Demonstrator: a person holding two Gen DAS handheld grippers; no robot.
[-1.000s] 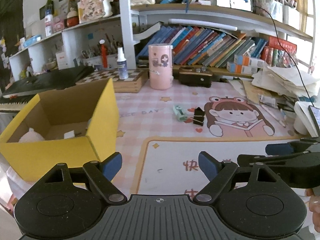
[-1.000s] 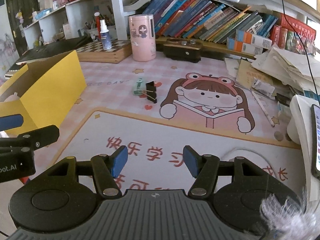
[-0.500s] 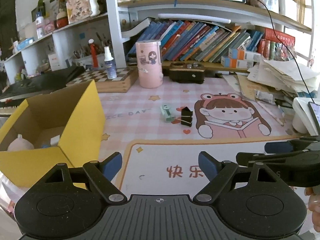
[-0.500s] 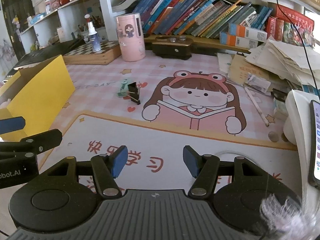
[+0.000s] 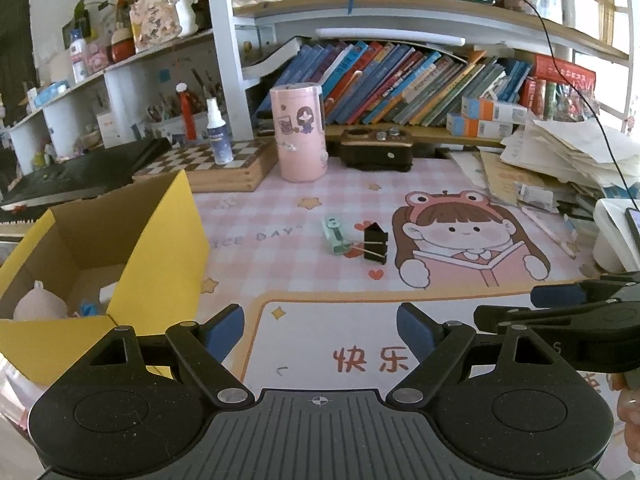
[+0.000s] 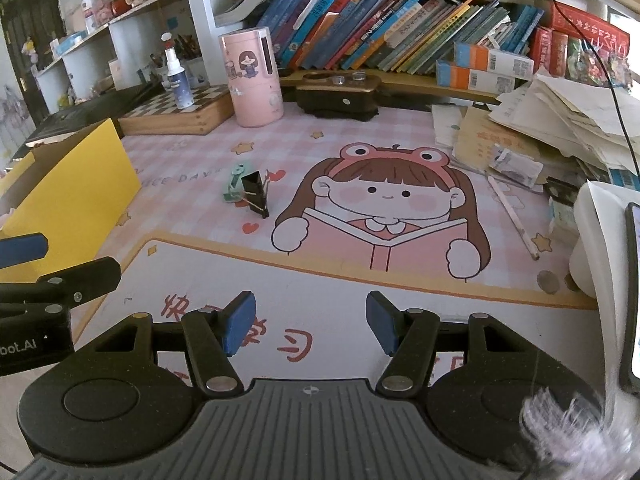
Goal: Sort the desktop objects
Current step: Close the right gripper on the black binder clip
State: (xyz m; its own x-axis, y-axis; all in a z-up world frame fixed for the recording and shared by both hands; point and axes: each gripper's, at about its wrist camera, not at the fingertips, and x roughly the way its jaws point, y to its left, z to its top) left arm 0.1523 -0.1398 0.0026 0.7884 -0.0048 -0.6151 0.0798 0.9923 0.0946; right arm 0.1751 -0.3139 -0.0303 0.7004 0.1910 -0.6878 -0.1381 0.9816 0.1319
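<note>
Tabletop [image 5: 280, 216] carries a pink cartoon mat. Yellow cardboard box [image 5: 160, 248] stands open at the left, with a pale rounded item [image 5: 38, 306] inside. Left tongs [image 5: 320, 330] and right tongs [image 6: 311, 322] both hover above the mat, jaws spread wide, holding nothing. Black binder clip [image 5: 375, 243] and small green item [image 5: 335, 236] lie together mid-mat, touching, right of the box.
</note>
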